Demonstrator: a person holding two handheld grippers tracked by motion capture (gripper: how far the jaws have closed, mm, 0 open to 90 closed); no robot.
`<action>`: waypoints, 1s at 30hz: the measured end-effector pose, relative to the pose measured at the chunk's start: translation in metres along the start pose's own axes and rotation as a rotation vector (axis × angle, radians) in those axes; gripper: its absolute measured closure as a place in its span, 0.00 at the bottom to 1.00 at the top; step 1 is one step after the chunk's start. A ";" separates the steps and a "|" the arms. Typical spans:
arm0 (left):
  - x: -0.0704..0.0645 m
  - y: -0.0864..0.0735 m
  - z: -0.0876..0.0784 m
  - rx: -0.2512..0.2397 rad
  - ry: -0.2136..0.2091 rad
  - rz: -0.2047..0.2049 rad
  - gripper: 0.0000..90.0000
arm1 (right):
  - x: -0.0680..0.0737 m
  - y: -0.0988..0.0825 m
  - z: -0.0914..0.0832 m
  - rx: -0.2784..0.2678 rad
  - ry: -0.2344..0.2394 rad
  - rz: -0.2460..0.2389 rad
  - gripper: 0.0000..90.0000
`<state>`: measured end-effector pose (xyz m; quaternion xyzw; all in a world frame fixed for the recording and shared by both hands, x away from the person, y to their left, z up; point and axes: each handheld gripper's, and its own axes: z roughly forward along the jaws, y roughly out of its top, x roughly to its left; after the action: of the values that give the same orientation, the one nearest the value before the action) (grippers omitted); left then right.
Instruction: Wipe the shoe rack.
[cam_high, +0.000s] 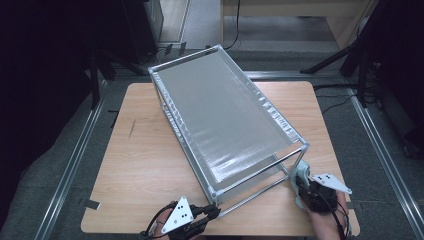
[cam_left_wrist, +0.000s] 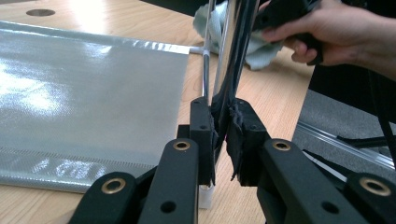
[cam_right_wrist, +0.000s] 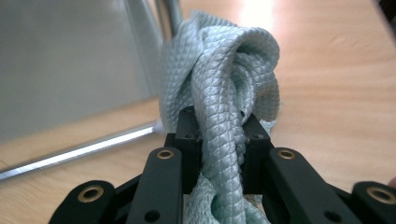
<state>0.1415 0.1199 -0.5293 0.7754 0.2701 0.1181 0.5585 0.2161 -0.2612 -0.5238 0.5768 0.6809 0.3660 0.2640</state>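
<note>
A chrome-framed rack with grey fabric shelves stands slantwise on the wooden table. My left gripper is at the rack's near left corner. In the left gripper view it is shut on the upright chrome post. My right gripper is at the near right corner, shut on a bunched pale green cloth. In the right gripper view the cloth bulges up between the jaws of that gripper and lies against a chrome post.
The table's front edge runs just below both hands. Bare wood lies left of the rack. A low chrome bar runs along the table by the cloth. Aluminium rails and dark stands surround the table.
</note>
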 end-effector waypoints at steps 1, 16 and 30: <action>0.000 0.000 0.000 -0.001 0.000 -0.001 0.90 | -0.001 0.003 -0.004 -0.024 0.003 0.008 0.83; 0.000 -0.001 0.000 -0.003 0.003 -0.005 0.90 | 0.016 0.052 -0.062 -0.360 -0.022 -0.056 0.82; -0.001 -0.001 0.000 0.002 0.004 0.001 0.90 | 0.007 0.007 0.008 -0.036 -0.050 -0.079 0.82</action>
<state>0.1407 0.1195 -0.5299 0.7757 0.2710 0.1198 0.5572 0.2253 -0.2520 -0.5221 0.5536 0.6895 0.3529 0.3058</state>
